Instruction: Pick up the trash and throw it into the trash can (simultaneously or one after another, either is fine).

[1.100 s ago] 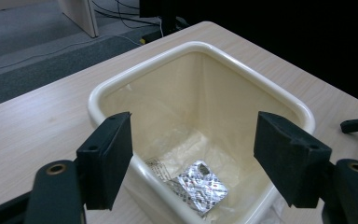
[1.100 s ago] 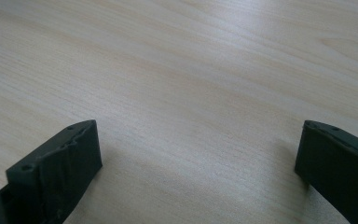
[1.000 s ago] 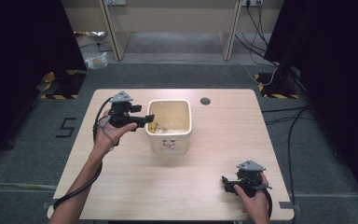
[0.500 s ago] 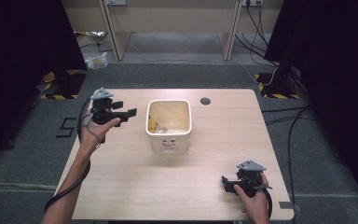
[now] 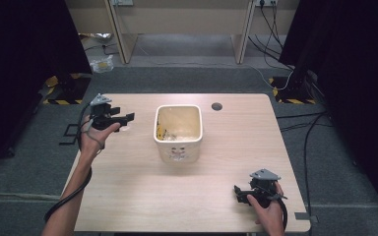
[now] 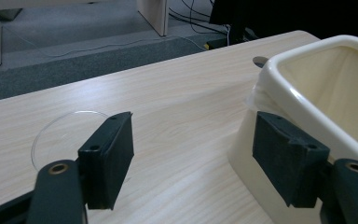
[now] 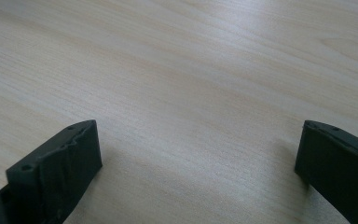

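High view: at centre frame we see the wooden table, and on it, just above the middle, a cream square tub standing upright. We judge it rigid, thick-walled and glossy, hence fairly heavy and slippery; the rolled rim would give the surest hold. The left gripper, at upper left of the frame, is held well apart from the tub, jaws spread with nothing between them. The right gripper, at lower right, rests low over bare wood, jaws likewise parted and empty. The left gripper view adds a faint clear disc lying on the table at left.
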Demonstrator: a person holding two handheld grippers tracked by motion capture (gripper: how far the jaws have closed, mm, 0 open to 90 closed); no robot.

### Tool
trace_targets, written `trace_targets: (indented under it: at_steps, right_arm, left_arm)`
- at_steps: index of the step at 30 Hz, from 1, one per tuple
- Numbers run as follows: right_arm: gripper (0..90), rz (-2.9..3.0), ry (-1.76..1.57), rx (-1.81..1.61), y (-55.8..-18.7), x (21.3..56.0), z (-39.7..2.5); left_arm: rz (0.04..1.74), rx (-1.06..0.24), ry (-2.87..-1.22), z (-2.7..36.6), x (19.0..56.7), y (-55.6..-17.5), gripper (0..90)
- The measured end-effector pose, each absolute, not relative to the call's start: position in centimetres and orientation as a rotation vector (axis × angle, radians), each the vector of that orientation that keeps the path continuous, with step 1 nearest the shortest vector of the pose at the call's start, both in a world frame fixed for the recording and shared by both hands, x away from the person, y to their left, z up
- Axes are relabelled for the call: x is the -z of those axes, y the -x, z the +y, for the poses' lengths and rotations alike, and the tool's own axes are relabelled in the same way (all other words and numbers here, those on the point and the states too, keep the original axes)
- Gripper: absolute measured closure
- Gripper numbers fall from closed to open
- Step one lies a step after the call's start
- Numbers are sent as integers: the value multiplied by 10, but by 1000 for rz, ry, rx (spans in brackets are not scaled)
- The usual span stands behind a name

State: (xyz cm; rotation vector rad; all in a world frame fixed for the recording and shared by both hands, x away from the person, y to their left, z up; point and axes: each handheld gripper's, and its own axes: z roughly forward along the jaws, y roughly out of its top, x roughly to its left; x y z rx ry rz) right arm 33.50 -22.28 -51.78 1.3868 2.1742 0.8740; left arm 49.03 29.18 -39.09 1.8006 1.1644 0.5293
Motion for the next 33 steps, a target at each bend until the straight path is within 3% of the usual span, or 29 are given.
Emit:
trace_targets:
  at_steps: [33]
  right_arm:
    - [3,2179,-1379,-877,-335,518,-223]
  left_arm:
    - [1255,-605,-1882,306,436,-539,293]
